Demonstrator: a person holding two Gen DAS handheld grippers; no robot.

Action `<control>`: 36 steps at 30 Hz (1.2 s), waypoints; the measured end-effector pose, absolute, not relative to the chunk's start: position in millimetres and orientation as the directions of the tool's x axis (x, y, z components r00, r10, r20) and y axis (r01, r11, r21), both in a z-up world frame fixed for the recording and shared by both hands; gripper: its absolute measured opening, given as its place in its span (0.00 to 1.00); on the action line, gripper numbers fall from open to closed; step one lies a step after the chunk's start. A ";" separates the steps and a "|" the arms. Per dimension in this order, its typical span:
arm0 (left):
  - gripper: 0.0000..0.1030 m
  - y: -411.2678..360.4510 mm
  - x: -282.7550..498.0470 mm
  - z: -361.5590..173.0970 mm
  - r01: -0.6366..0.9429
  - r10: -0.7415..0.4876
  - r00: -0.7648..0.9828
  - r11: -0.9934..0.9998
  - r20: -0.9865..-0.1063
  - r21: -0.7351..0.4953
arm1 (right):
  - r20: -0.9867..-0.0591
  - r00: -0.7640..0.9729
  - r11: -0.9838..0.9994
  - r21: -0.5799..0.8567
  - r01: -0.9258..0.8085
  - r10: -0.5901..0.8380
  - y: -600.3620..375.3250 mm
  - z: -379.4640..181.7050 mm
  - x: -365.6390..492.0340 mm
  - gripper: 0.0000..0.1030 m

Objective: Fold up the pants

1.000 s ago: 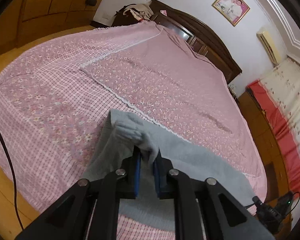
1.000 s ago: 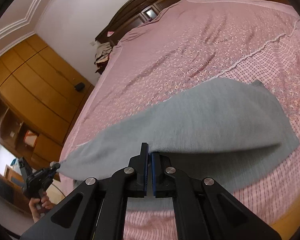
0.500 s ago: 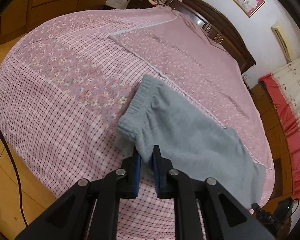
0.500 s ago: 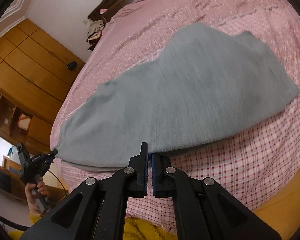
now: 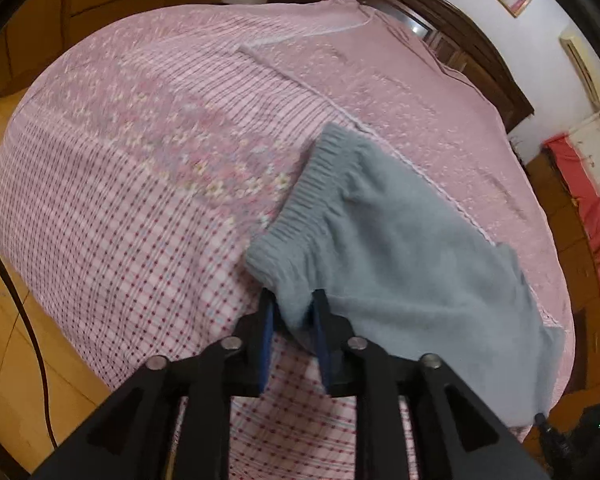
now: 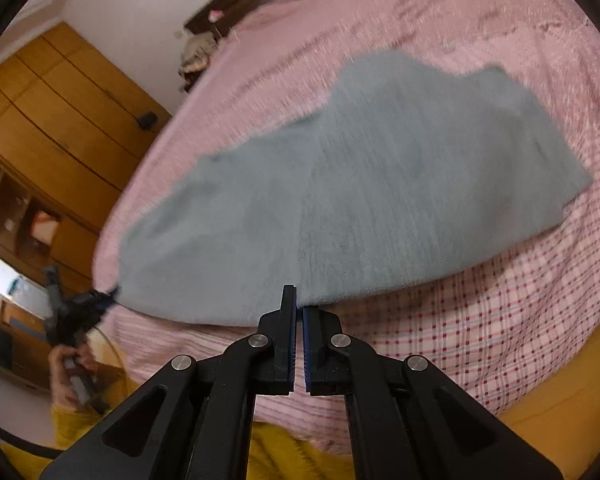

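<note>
At the left of the near bed edge, my left gripper (image 5: 294, 314) points down at the waistband corner of the grey pants (image 5: 400, 264). Its jaws have just been opening; the blue pads (image 5: 266, 336) now stand slightly spread, with a fold of fabric between them, and I cannot tell whether they press on it. The pants lie flat on the pink checked bedspread (image 5: 120, 216), waistband left, legs running right. At the right, my right gripper (image 6: 299, 308) pinches the near hem of the pants, its jaws pressed together on the cloth edge.
</note>
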State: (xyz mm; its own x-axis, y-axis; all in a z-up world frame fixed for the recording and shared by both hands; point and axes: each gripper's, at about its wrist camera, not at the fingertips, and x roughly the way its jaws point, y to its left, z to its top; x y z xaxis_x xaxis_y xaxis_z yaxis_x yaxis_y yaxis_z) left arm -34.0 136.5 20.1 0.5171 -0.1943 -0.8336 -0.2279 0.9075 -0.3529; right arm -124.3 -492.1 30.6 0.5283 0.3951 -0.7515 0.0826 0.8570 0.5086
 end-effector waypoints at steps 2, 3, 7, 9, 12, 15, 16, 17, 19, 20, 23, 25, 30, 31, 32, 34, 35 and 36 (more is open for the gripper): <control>0.31 136.9 -36.2 23.3 -0.234 -0.161 0.523 0.917 -0.837 -0.323 | -0.787 0.501 0.880 0.464 0.097 0.360 -487.5 18.6 -120.8 0.04; 0.34 136.5 -37.4 26.6 -0.236 -0.142 0.523 0.923 -0.840 -0.303 | -0.792 0.496 0.882 0.460 0.102 0.356 -487.3 15.0 -120.0 0.04; 0.35 136.4 -47.4 48.8 -0.239 -0.059 0.555 0.944 -0.830 -0.227 | -0.775 0.506 0.859 0.498 0.117 0.380 -499.3 17.0 -123.3 0.15; 0.34 132.9 -53.2 62.6 -0.236 -0.014 0.582 0.954 -0.813 -0.186 | -0.773 0.523 0.864 0.487 0.127 0.359 -509.8 22.1 -129.1 0.23; 0.35 121.8 -55.5 78.5 -0.209 -0.011 0.607 0.963 -0.794 -0.173 | -0.769 0.559 0.873 0.464 0.151 0.311 -530.3 34.1 -142.1 0.28; 0.35 110.5 -51.7 82.1 -0.167 -0.061 0.613 0.965 -0.788 -0.204 | -0.739 0.598 0.855 0.492 0.166 0.310 -553.9 44.6 -153.4 0.28; 0.35 106.2 -48.6 81.6 -0.157 -0.069 0.610 0.966 -0.789 -0.206 | -0.731 0.607 0.849 0.501 0.169 0.311 -560.1 47.1 -155.7 0.28; 0.35 102.0 -46.5 80.3 -0.152 -0.073 0.605 0.967 -0.793 -0.205 | -0.721 0.621 0.842 0.510 0.176 0.307 -569.7 51.5 -157.7 0.28; 0.35 94.4 -41.9 75.0 -0.145 -0.080 0.595 0.968 -0.800 -0.204 | -0.715 0.645 0.844 0.498 0.199 0.269 -586.2 61.3 -157.8 0.28; 0.35 90.6 -39.1 72.1 -0.146 -0.083 0.589 0.967 -0.804 -0.207 | -0.707 0.666 0.852 0.481 0.205 0.238 -597.2 67.9 -157.0 0.28; 0.35 82.0 -32.5 60.1 -0.155 -0.086 0.573 0.965 -0.815 -0.211 | -0.693 0.696 0.867 0.449 0.214 0.188 -614.2 79.7 -144.7 0.28; 0.35 78.6 -28.8 52.8 -0.164 -0.082 0.557 0.965 -0.827 -0.206 | -0.690 0.701 0.872 0.442 0.210 0.180 -628.4 81.0 -130.4 0.29; 0.39 73.4 -26.0 40.0 -0.188 -0.060 0.544 0.963 -0.837 -0.192 | -0.720 0.671 0.887 0.414 0.206 0.180 -643.5 66.1 -87.1 0.29; 0.41 73.1 -25.6 38.5 -0.190 -0.056 0.544 0.964 -0.837 -0.188 | -0.733 0.655 0.890 0.407 0.205 0.184 -644.7 60.0 -77.3 0.29; 0.42 72.7 -25.0 37.0 -0.191 -0.051 0.542 0.964 -0.839 -0.182 | -0.743 0.642 0.893 0.402 0.202 0.189 -643.9 55.8 -70.2 0.29; 0.43 72.5 -23.8 34.4 -0.195 -0.045 0.538 0.965 -0.842 -0.177 | -0.754 0.625 0.895 0.402 0.191 0.205 -644.7 46.6 -59.9 0.29; 0.43 72.6 -23.5 33.1 -0.196 -0.045 0.537 0.965 -0.842 -0.176 | -0.755 0.619 0.896 0.404 0.183 0.214 -643.6 43.5 -55.2 0.29; 0.44 72.4 -23.6 32.4 -0.197 -0.043 0.537 0.965 -0.842 -0.175 | -0.756 0.616 0.898 0.404 0.176 0.220 -642.4 41.2 -51.2 0.29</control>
